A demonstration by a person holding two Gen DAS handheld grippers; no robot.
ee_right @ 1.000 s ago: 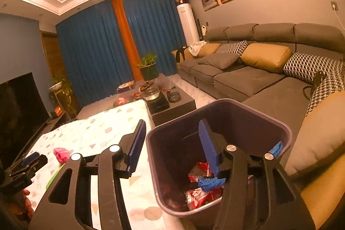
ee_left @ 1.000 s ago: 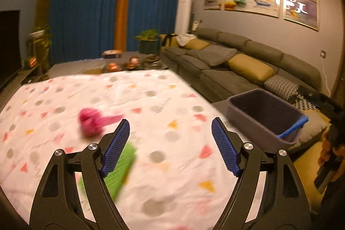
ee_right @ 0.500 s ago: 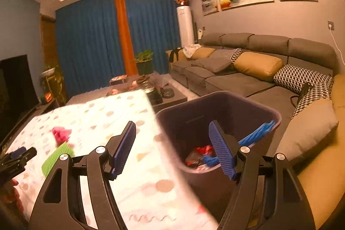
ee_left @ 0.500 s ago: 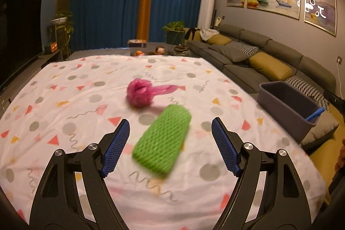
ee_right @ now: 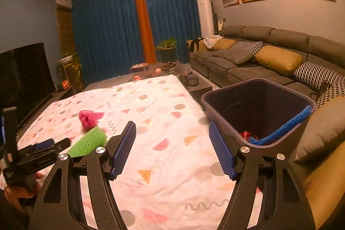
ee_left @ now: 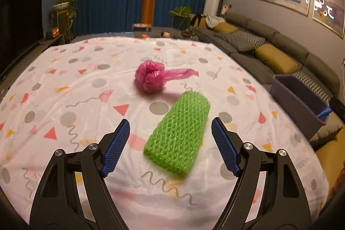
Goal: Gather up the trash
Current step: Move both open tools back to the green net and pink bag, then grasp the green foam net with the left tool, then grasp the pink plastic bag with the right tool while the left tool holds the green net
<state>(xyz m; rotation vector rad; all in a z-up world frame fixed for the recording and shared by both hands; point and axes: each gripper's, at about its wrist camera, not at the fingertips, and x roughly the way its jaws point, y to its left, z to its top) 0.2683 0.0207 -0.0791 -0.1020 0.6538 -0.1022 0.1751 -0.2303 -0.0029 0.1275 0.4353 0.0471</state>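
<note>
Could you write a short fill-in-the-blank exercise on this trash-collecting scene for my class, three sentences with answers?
1. The foam net sleeve in front of the left gripper is coloured ____.
2. The crumpled plastic bag beyond it is coloured ____.
3. Both the left gripper and the right gripper have their jaws ____.

Missing words: green; pink; open

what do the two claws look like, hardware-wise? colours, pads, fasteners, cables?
Both match. The left claw and the right claw each have two matte black plastic arms with triangular cut-outs, silver round fasteners near the joints, and blue ridged pads on the inner faces. No cables or markings show. In the right view, the left one has a black body, with bare fingers below.
</note>
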